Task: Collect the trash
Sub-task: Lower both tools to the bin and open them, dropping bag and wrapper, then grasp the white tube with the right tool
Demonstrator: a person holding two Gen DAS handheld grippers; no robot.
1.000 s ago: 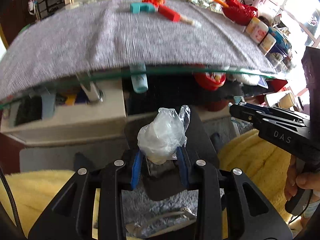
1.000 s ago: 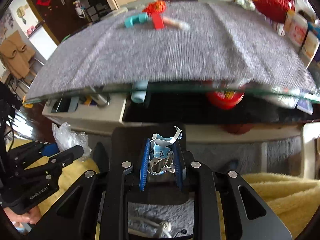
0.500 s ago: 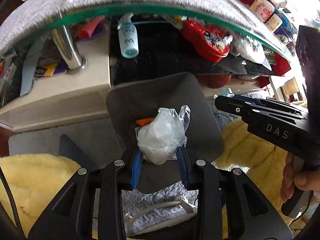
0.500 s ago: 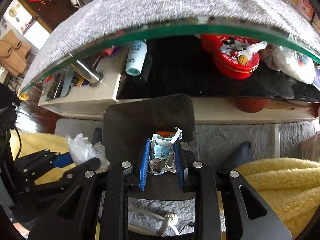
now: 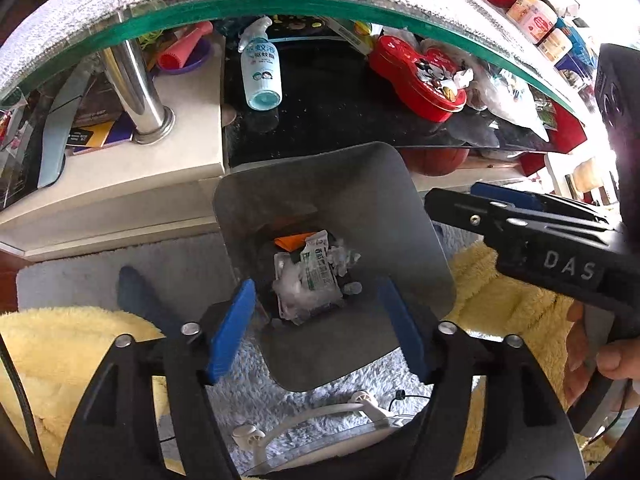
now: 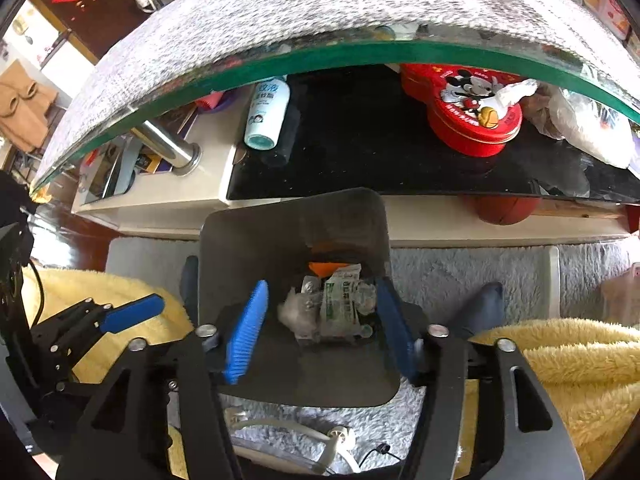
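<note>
Both wads have dropped since the earlier frames — my left tongs (image 5: 316, 328) and right tongs (image 6: 320, 328) have just sprung apart, empty. Crumpled plastic and paper trash (image 5: 316, 276) lies inside the grey square bin (image 5: 404, 184); I'd lift straight clear.

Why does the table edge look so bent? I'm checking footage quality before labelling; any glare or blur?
Left wrist view: fisheye distortion bows the glass table edge into an arc; window light blows out the upper right corner; the trash in the bin is sharp. Right wrist view: same bowing; the tablecloth looks smeared; bin contents read clearly.
</note>
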